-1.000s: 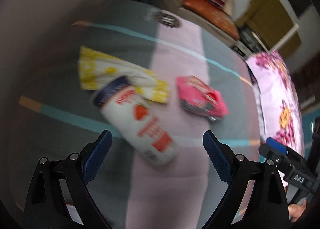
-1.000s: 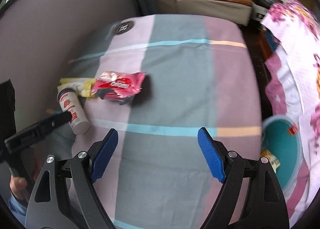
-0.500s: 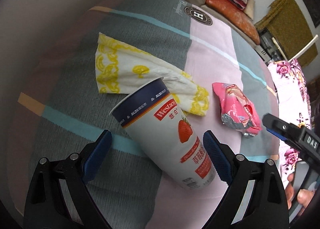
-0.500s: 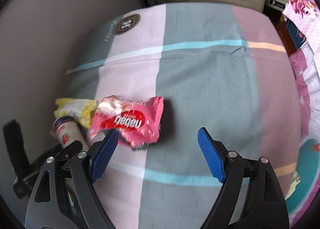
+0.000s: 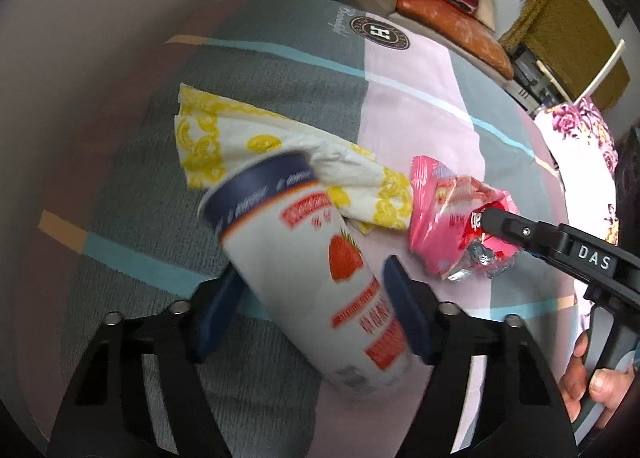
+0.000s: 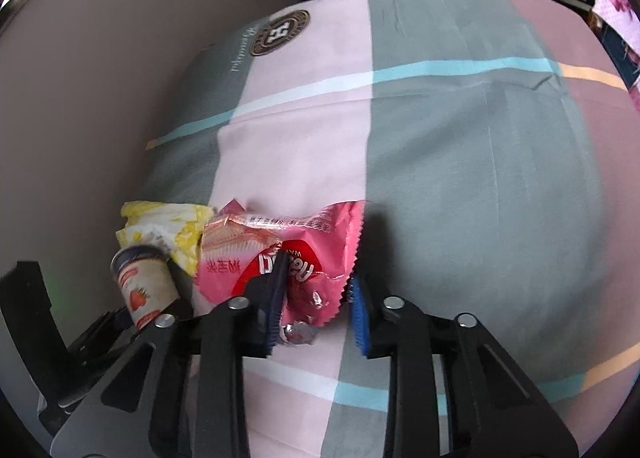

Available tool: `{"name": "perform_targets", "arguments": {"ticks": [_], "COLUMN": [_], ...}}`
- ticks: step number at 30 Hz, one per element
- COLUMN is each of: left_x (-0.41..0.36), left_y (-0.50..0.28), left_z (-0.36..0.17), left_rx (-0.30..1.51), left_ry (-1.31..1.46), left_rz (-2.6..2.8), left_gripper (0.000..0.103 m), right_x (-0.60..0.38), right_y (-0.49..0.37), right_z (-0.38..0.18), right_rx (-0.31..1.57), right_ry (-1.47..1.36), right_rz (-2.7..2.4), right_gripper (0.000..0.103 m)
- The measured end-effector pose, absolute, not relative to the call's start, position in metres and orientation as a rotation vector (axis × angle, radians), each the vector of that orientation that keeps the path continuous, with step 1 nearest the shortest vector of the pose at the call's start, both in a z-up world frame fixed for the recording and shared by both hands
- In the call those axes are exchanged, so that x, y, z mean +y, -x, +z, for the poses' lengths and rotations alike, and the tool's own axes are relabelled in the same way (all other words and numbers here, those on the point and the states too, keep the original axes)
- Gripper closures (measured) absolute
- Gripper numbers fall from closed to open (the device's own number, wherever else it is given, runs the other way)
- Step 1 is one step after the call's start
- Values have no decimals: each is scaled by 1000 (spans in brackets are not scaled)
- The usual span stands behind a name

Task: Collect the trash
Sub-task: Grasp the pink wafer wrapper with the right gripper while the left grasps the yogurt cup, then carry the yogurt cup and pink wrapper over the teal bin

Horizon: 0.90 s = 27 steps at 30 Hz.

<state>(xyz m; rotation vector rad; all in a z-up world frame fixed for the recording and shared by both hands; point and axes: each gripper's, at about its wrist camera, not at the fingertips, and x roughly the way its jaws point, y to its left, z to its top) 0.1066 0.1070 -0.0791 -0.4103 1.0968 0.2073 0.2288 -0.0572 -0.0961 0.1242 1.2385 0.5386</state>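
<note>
White, strawberry-printed cup [image 5: 320, 278] lies on the checked bedspread [image 5: 280, 70], clamped between the left gripper [image 5: 316, 310] pads, whose jaws have just been closing. Beside it sits a yellow-patterned napkin [image 5: 240, 138] — and the pink wrapper [image 6: 288, 258], pinched in the right gripper [image 6: 316, 310], jaws likewise just closing.
</note>
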Motion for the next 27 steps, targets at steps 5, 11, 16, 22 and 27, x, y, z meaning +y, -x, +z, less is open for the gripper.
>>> {"name": "perform_targets", "arguments": {"ticks": [5,11,16,22,27], "left_x": [100,78,52,16,-11], "left_y": [-103,-97,-96,-94,-95], "left_z": [-78,-68,-58,-49,-44], "left_rx": [1104,1096,1085,1084,1084], "left_ry": [393,327,268,200,154], "left_rz": [189,134,79,17,-25], "left_gripper": [43,44,44,44,44], "right_x": [-63,-87,-117,-159,-189], "right_y": [-215,-192,-174,-159,-147], "right_z": [-83,-63,-49,-41,-36], "right_rx": [1188,1131,1096,1080,1052], "right_ry": [-107,-110,-123,-181,-218], "right_rz": [546,499,454,405,369], "right_gripper": [83,83,83,83,83]}}
